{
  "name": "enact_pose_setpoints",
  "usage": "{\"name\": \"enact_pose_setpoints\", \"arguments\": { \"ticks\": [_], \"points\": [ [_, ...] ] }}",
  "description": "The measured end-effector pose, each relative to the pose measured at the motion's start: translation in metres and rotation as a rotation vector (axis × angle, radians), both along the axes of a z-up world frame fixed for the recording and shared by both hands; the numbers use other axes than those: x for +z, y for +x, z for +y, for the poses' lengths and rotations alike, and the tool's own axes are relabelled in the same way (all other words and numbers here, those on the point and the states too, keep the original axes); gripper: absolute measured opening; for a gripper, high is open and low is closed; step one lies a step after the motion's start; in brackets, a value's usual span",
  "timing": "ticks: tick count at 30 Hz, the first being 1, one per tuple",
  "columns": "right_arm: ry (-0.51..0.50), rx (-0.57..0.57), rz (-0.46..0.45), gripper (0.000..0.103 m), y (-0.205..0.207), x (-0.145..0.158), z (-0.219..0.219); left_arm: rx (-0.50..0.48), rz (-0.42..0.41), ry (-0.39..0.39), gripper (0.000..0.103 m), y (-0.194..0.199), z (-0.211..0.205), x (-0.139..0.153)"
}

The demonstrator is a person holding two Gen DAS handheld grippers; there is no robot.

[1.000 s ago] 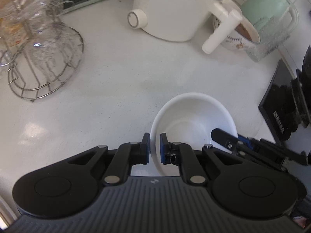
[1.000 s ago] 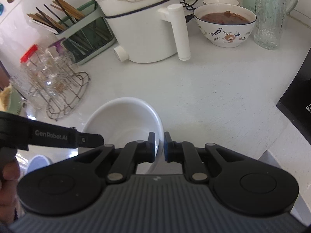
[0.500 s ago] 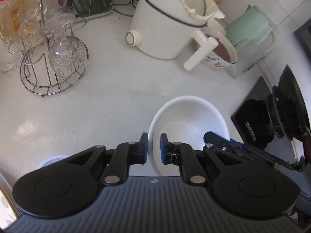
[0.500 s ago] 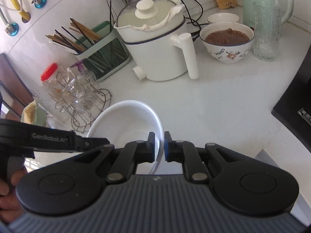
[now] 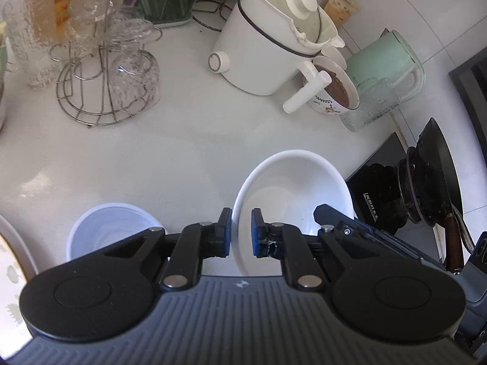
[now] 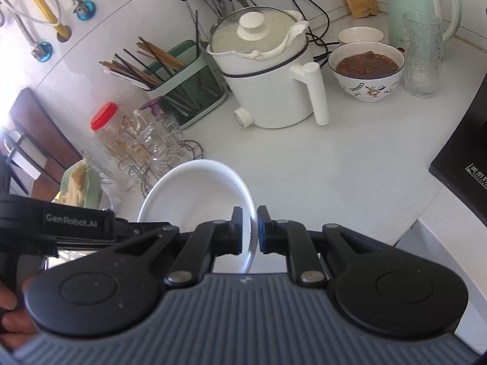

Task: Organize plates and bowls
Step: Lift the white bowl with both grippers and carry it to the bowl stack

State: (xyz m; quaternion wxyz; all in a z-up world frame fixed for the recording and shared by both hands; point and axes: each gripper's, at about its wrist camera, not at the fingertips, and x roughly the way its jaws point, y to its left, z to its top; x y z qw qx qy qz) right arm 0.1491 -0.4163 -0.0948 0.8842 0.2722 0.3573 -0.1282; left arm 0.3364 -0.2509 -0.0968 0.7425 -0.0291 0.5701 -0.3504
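Observation:
A plain white bowl [image 5: 292, 188] is held in the air above the white counter by both grippers. My left gripper [image 5: 241, 232] is shut on the bowl's left rim. My right gripper [image 6: 250, 229] is shut on its right rim, and the bowl [image 6: 194, 194] shows in the right wrist view too. A second, pale bluish-white bowl [image 5: 106, 228] stands on the counter below and to the left. The edge of a patterned plate [image 5: 9, 267] shows at the far left.
A white electric pot [image 6: 268, 82], a patterned bowl of brown food [image 6: 366, 71], a textured glass [image 6: 421, 54] and a green kettle [image 5: 386, 64] stand at the back. A wire rack of glasses [image 5: 106, 79] stands left. A black cooktop [image 6: 462, 152] is at the right.
Both grippers have lifted the white bowl up and back from the counter. More of the counter shows, and the bluish-white bowl has come into view at the lower left.

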Motion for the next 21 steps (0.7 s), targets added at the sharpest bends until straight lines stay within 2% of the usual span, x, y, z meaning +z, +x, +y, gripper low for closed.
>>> {"name": "enact_pose_setpoints", "arguments": {
  "ticks": [8, 11, 21],
  "points": [
    [0.014, 0.046, -0.024, 0.014, 0.004, 0.012, 0.024, 0.034, -0.022, -0.013, 0.017, 0.003, 0.034, 0.016],
    [0.008, 0.073, -0.026, 0.014, 0.009, 0.016, 0.035, 0.037, -0.003, -0.009, 0.025, 0.004, 0.047, 0.018],
    [-0.001, 0.177, -0.041, 0.014, 0.033, 0.025, 0.067, 0.122, -0.002, -0.011, 0.026, 0.01, 0.094, 0.02]
  ]
}}
